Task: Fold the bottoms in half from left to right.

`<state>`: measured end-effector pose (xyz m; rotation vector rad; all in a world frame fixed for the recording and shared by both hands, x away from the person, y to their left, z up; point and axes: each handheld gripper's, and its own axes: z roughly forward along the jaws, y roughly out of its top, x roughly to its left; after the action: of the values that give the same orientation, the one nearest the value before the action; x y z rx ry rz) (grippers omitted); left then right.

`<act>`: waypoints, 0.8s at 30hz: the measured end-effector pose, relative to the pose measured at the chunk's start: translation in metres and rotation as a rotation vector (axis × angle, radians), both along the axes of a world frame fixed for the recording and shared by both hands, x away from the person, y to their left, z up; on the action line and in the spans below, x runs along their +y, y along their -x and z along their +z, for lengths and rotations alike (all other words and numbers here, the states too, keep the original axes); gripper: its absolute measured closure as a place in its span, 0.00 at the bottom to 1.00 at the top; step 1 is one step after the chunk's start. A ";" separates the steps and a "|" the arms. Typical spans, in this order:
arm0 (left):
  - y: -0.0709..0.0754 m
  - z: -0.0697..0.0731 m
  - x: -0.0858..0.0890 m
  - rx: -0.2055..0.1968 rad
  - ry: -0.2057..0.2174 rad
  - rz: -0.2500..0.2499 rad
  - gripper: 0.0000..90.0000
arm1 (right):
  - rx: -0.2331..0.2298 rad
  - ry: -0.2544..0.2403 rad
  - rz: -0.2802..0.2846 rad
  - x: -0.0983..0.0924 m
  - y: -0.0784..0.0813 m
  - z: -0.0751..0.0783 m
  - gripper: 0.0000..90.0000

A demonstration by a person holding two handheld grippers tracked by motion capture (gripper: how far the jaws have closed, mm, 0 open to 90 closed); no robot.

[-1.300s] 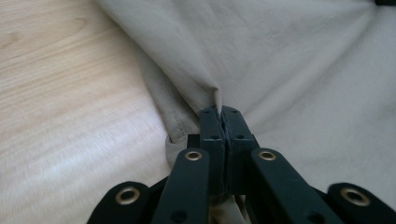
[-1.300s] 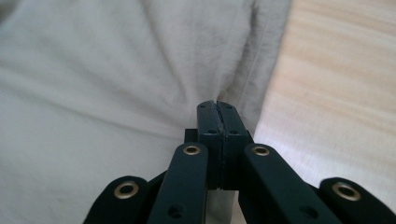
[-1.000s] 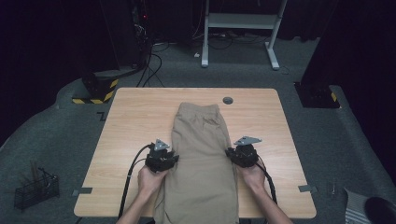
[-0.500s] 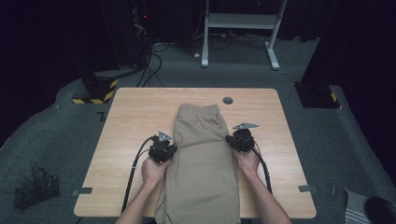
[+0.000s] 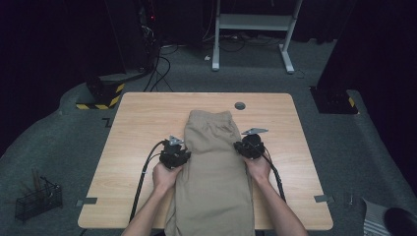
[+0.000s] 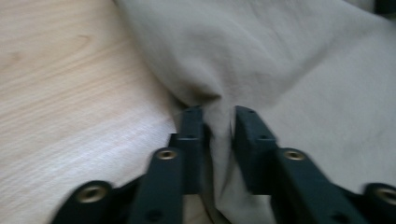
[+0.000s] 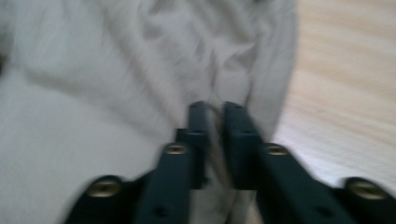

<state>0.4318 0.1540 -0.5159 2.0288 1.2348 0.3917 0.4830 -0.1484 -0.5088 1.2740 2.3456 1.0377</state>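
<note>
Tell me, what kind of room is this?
Probably a lab or workshop for recording, not a home. A lone wooden table stands on grey carpet, with tangled cables and a white desk frame behind it in a dark room.

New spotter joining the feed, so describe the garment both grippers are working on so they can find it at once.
On the light wooden table, look to the middle: the khaki trousers lie lengthwise, waistband at the far end, legs running off the near edge. The left gripper and right gripper each pinch one side edge. It is the only cloth there; the small dark disc lies beyond it.
</note>
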 end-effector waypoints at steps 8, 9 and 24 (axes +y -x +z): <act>0.050 0.003 0.003 -0.002 -0.033 -0.101 0.95 | 0.006 0.036 0.113 -0.004 0.047 0.000 0.98; 0.051 0.005 0.004 -0.013 -0.026 -0.096 0.90 | -0.009 0.032 0.122 -0.005 0.051 0.002 0.92; 0.014 -0.003 -0.001 -0.025 -0.023 0.010 0.69 | -0.028 0.056 0.033 0.012 0.009 -0.005 1.00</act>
<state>0.4179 0.1532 -0.5184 2.0319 1.2310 0.4368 0.4738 -0.1368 -0.5142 1.1964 2.3653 0.9863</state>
